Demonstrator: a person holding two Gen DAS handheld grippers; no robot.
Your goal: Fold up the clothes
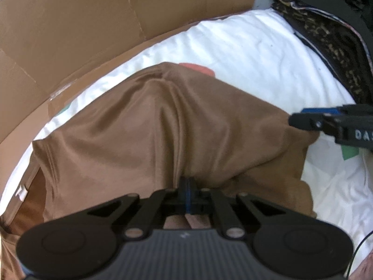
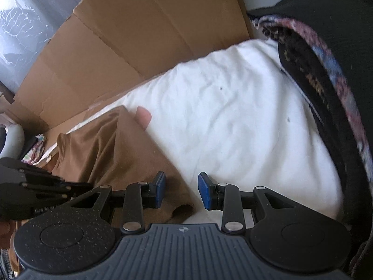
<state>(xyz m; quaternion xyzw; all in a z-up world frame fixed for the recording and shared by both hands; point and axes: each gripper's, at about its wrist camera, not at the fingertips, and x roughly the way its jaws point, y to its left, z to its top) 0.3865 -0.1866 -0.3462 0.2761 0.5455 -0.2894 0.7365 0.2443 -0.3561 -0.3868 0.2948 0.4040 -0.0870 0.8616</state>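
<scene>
A brown garment (image 1: 163,126) lies on a white bed sheet (image 1: 244,53), bunched into folds that rise toward my left gripper (image 1: 188,193). The left gripper is shut on a fold of the brown garment at its near edge. In the right wrist view the garment (image 2: 112,149) lies at the left, and my right gripper (image 2: 181,190) is open over its right edge, blue pads apart, holding nothing. The right gripper also shows in the left wrist view (image 1: 303,119) at the garment's right edge. The left gripper shows at the far left of the right wrist view (image 2: 46,186).
A flattened cardboard sheet (image 1: 70,30) stands along the far side of the bed. A pile of dark and leopard-print clothes (image 1: 326,35) lies at the right, also in the right wrist view (image 2: 326,70). White sheet (image 2: 233,116) spreads between.
</scene>
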